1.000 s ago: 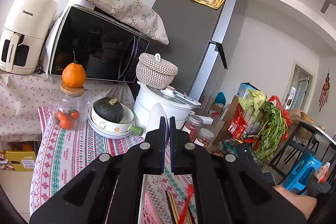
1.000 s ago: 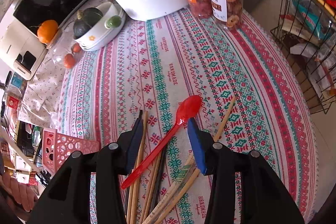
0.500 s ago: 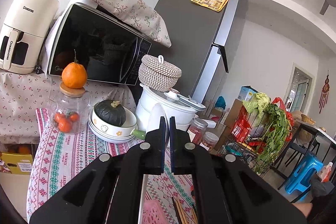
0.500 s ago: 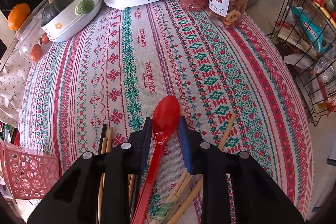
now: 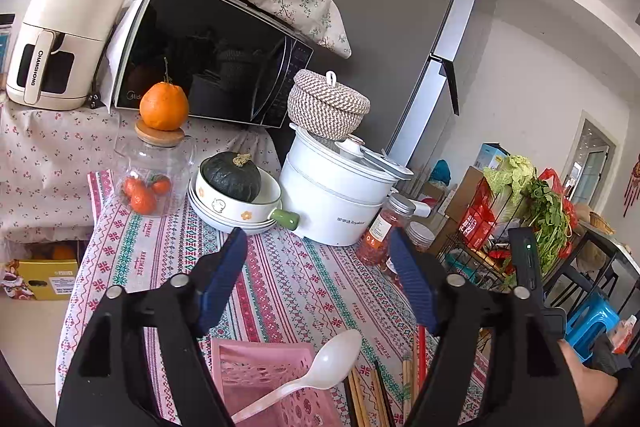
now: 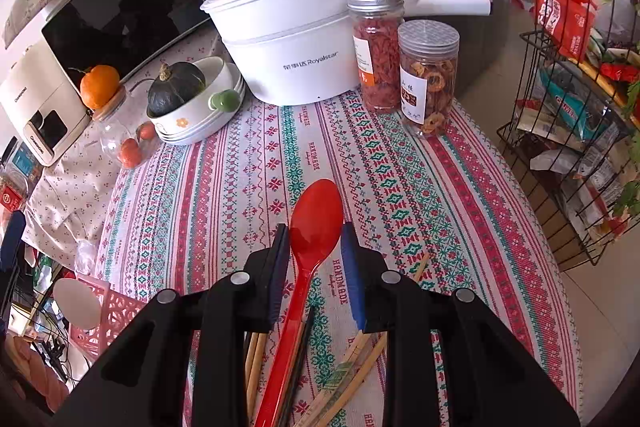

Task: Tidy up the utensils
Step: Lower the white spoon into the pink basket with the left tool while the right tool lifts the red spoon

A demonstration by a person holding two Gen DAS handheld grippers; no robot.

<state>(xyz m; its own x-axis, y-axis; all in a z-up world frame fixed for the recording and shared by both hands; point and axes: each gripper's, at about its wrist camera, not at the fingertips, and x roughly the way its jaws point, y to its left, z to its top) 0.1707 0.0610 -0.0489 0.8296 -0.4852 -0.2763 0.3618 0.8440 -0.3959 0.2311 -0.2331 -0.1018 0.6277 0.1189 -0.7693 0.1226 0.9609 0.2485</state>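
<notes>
The right gripper [image 6: 314, 247] pinches the red spoon [image 6: 316, 219], handle running back between its fingers. The left gripper [image 5: 318, 267], jaws just sprung wide and empty, hovers above the white spoon [image 5: 320, 371] across the pink basket [image 5: 256, 367].

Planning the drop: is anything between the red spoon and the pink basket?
Nothing visible. Red spoon sits in the right claw; bare tablecloth leads to the pink basket, where a white spoon already rests.
</notes>
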